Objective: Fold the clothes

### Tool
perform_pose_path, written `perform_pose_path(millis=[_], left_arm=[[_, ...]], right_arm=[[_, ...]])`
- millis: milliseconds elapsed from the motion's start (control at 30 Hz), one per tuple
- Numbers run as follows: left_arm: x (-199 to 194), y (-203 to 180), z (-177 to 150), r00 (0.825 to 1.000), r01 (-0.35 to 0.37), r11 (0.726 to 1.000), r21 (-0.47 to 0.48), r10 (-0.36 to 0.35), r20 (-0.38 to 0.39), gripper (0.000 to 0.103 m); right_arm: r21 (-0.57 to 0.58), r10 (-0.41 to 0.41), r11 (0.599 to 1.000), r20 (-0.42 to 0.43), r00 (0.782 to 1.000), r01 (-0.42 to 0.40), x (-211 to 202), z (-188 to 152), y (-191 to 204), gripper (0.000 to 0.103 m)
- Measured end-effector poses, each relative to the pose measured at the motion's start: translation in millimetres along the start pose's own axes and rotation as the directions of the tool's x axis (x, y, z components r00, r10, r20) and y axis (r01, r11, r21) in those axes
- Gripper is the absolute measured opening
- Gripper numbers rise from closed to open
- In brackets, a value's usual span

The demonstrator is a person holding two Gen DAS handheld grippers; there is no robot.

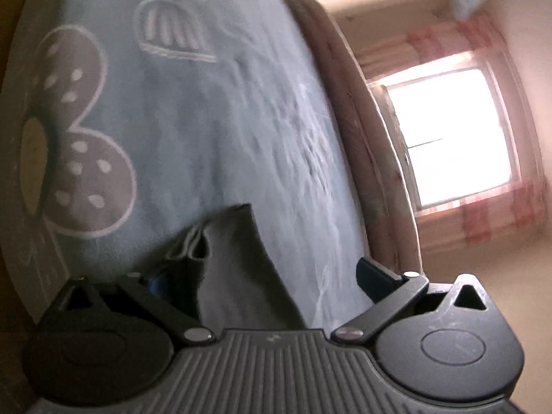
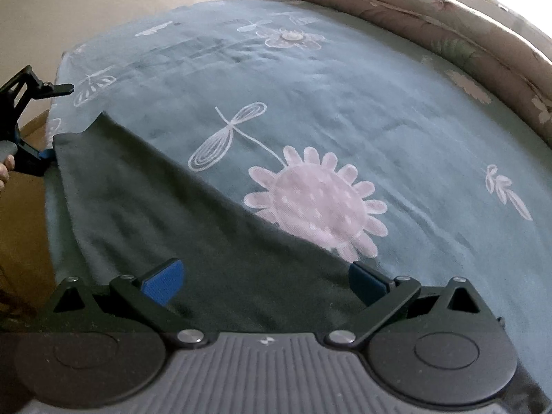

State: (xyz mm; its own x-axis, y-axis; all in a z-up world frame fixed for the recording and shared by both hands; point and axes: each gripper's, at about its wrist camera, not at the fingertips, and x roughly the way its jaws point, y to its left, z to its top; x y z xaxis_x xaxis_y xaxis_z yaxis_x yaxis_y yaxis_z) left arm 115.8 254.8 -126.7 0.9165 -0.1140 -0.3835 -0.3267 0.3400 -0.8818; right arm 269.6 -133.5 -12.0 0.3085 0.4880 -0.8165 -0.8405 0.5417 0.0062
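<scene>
A garment [image 2: 155,214] is spread on the bedsheet [image 2: 345,103], running between the right gripper [image 2: 265,281] jaws and out to their left. A rolled quilt [image 2: 448,24] is laid beyond the jaws, along the bed's far edge. The left gripper [image 2: 31,127] is seen far left.

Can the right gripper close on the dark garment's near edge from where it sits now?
Probably yes: the right gripper is open with the dark garment lying between its fingers, and nothing on the bedsheet blocks it.
</scene>
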Motion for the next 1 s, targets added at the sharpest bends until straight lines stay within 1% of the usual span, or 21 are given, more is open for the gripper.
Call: perform_pose_path(millis=[100,133,200,300,367,433,500,533,600,633,700,733,767,800,833,1000], left_arm=[[-4.6,-0.9,-3.2,1.000,0.008,0.995,0.101,-0.008,0.005,0.102],[-4.3,0.0,-2.2,1.000,0.016,0.993,0.119,-0.017,0.001,0.102],[-1.6,0.4,4.8,1.000,0.016,0.989,0.144,-0.016,-0.002,0.101],[0.3,-3.4,13.1,1.000,-0.014,0.988,0.151,0.014,-0.001,0.100],[-0.7,-4.4,10.0,1.000,-0.018,0.988,0.152,0.021,-0.016,0.092],[-2.2,-4.5,4.8,0.999,-0.015,0.985,0.171,0.019,-0.026,0.090],[-1.0,-6.5,7.9,0.999,-0.019,0.984,0.175,0.026,-0.039,0.088],[0.2,-8.1,10.5,0.999,-0.019,0.983,0.181,0.028,-0.046,0.084],[2.6,-11.3,15.8,0.998,-0.018,0.981,0.191,0.030,-0.058,0.069],[4.1,-12.1,17.3,0.997,-0.017,0.981,0.194,0.030,-0.066,0.058],[8.1,-8.0,12.3,0.995,-0.016,0.982,0.188,0.034,-0.091,0.058],[8.8,-8.6,10.4,0.994,-0.043,0.975,0.218,0.064,-0.091,0.046],[9.6,-9.1,8.5,0.991,-0.069,0.967,0.247,0.094,-0.091,0.040],[10.2,-9.4,7.4,0.989,-0.089,0.959,0.268,0.117,-0.091,0.040],[9.8,-8.6,8.4,0.989,-0.087,0.960,0.265,0.116,-0.093,0.041],[5.8,-10.1,4.6,0.989,-0.088,0.944,0.317,0.120,-0.081,0.041]], right_arm=[[-0.009,0.002,1.000,-0.015,1.000,-0.002,1.2,0.6,7.3,0.103],[-0.016,-0.003,1.000,-0.020,1.000,0.003,1.9,1.9,9.7,0.103],[-0.031,-0.006,1.000,-0.024,1.000,0.005,2.4,5.3,14.1,0.103],[-0.043,-0.009,0.999,-0.020,1.000,0.008,3.2,11.9,20.4,0.103],[-0.055,-0.010,0.998,-0.017,1.000,0.010,2.5,15.9,25.7,0.103],[-0.067,-0.011,0.998,-0.012,1.000,0.010,0.6,19.3,31.1,0.103],[-0.071,-0.007,0.997,-0.012,1.000,0.006,0.4,22.0,34.7,0.103],[-0.073,-0.006,0.997,-0.011,1.000,0.005,0.4,23.5,36.5,0.103],[-0.073,-0.013,0.997,-0.010,1.000,0.012,1.4,26.7,39.4,0.103],[-0.073,-0.012,0.997,-0.008,1.000,0.012,1.6,28.1,41.3,0.103],[-0.078,-0.002,0.997,-0.003,1.000,0.002,0.9,30.2,45.3,0.103],[-0.082,0.001,0.997,-0.003,1.000,-0.001,0.7,30.9,47.1,0.103],[-0.087,-0.001,0.996,-0.003,1.000,0.000,0.8,31.8,48.7,0.103],[-0.091,-0.004,0.996,-0.004,1.000,0.003,0.9,32.8,50.4,0.103],[-0.094,-0.006,0.996,-0.005,1.000,0.006,1.3,33.7,51.4,0.103],[-0.092,-0.005,0.996,-0.003,1.000,0.004,3.4,35.6,53.8,0.103]])
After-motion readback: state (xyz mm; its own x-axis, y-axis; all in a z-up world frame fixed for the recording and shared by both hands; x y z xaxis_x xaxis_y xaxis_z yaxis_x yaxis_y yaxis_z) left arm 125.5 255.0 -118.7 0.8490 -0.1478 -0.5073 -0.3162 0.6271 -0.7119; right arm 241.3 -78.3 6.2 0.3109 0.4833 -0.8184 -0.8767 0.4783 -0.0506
